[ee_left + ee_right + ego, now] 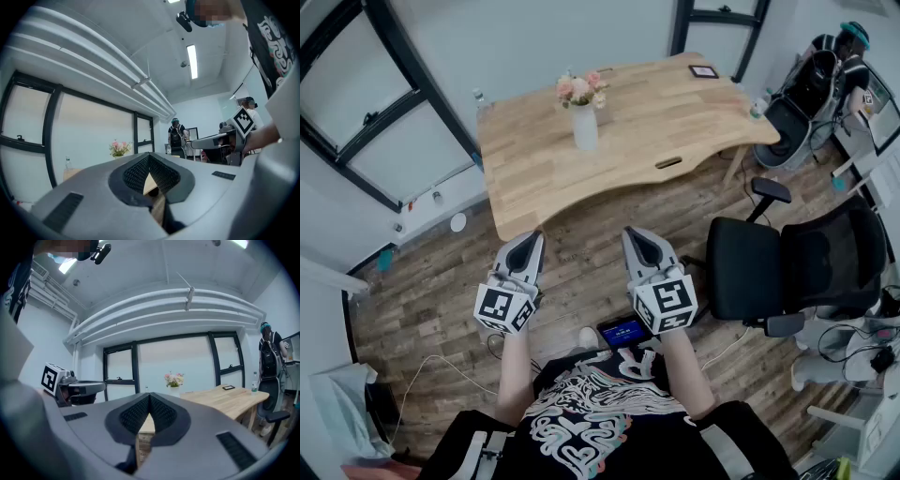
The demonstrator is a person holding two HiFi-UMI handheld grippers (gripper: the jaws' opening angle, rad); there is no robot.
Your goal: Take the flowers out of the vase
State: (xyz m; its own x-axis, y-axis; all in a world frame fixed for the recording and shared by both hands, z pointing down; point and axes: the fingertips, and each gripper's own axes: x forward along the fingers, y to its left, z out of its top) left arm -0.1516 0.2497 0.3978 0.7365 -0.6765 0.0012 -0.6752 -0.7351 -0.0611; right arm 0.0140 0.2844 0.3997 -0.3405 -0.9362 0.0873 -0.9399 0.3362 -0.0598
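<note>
L gripper [531, 240]: jaws shut, tips meet, nothing between; held level, pointing far. R gripper [636, 234]: same, shut, empty, level. Pair side by side, apart, near torso. Marker cubes [504, 307] at near ends. Forearms [514, 375] bare, reaching fwd.

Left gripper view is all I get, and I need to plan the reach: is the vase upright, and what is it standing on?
Observer: Upright. The white vase stands on a wooden table, with the flowers in it.
Operator: Is either tool near it?
Observer: No. The left tool and the right tool are both over the floor, short of the table's near edge.
Operator: Is the right tool ready to grip?
Observer: Not yet. Its jaws are together, with nothing between them.
</note>
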